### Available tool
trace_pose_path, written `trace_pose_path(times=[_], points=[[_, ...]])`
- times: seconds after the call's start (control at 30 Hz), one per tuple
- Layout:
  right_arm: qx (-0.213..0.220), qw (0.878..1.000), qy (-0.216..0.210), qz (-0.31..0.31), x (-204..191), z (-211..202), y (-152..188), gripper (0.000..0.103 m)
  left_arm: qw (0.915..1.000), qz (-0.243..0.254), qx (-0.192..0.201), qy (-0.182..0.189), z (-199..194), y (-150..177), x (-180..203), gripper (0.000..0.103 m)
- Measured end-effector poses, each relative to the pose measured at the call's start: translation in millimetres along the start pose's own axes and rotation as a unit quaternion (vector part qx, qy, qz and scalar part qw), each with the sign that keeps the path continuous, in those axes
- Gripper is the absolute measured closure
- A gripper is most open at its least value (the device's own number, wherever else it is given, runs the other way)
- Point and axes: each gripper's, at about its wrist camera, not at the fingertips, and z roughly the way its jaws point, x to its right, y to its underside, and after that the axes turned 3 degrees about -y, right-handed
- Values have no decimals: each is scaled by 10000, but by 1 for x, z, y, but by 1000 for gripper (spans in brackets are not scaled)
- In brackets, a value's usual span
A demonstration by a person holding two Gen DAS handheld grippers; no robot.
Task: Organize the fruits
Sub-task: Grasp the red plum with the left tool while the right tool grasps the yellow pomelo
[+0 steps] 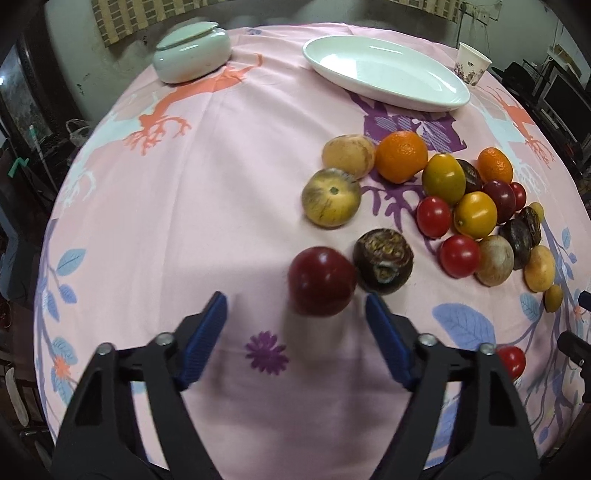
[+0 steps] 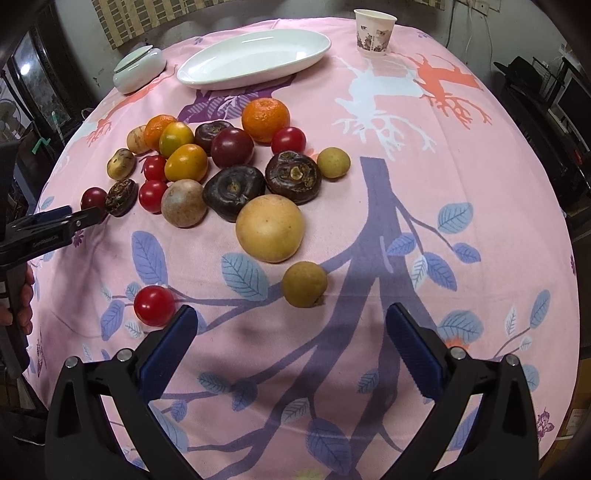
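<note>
Jaws of left gripper (image 1: 295,301) partly open, blue pads apart, dark red plum (image 1: 320,281) just past the tips and between them, no pad pressing on it; jaws of right gripper (image 2: 291,317) spread wide over bare cloth, holding nothing, small tan fruit (image 2: 304,283) just ahead, red cherry tomato (image 2: 154,305) beside the left pad. Faint embossed lettering on the left gripper's side seen from the right wrist view, too small to read. White oval dish (image 1: 402,94) at the far side, long axis slanting across pink tablecloth (image 1: 221,177); fruit heap (image 2: 229,173) spread before it; lidded pale bowl (image 1: 192,55); flowered paper cup (image 2: 373,31) upright.
</note>
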Motion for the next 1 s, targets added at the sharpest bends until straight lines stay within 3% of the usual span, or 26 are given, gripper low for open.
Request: trace_pose_path(times=[0.03, 0.1, 0.27, 0.4, 0.6, 0.7, 0.77, 0.8, 0.87, 1.0], points=[[1, 10000, -3, 72, 3, -1, 0, 1, 10000, 4, -27, 67, 3, -2, 2, 40], [7, 9998, -3, 219, 10, -4, -1, 1, 9997, 38, -105, 202, 9, -6, 5, 65], [20, 9982, -1, 593, 30, -11, 0, 3, 9996, 69, -82, 269, 11, -8, 7, 65], [-83, 9984, -18, 558, 31, -8, -1, 24, 9982, -243, -122, 537, 12, -5, -3, 65], [-8, 9997, -213, -128, -1, 3, -20, 33, 9970, -415, -137, 635, 13, -4, -6, 65], [-139, 9993, -51, -342, -9, 21, -34, 50, 9967, -481, -149, 630, 13, -4, -6, 65], [-243, 9989, -141, -367, -11, 33, -39, 51, 9962, -555, -164, 653, 13, -5, -7, 65], [-270, 9987, -136, -402, -13, 37, -41, 57, 9959, -589, -170, 666, 14, -5, -8, 64], [-282, 9981, 40, -546, -18, 42, -41, 57, 9956, -622, -191, 680, 14, -5, -8, 64], [-300, 9982, -129, -498, -15, 36, -41, 58, 9967, -520, -180, 605, 13, -5, -4, 65]])
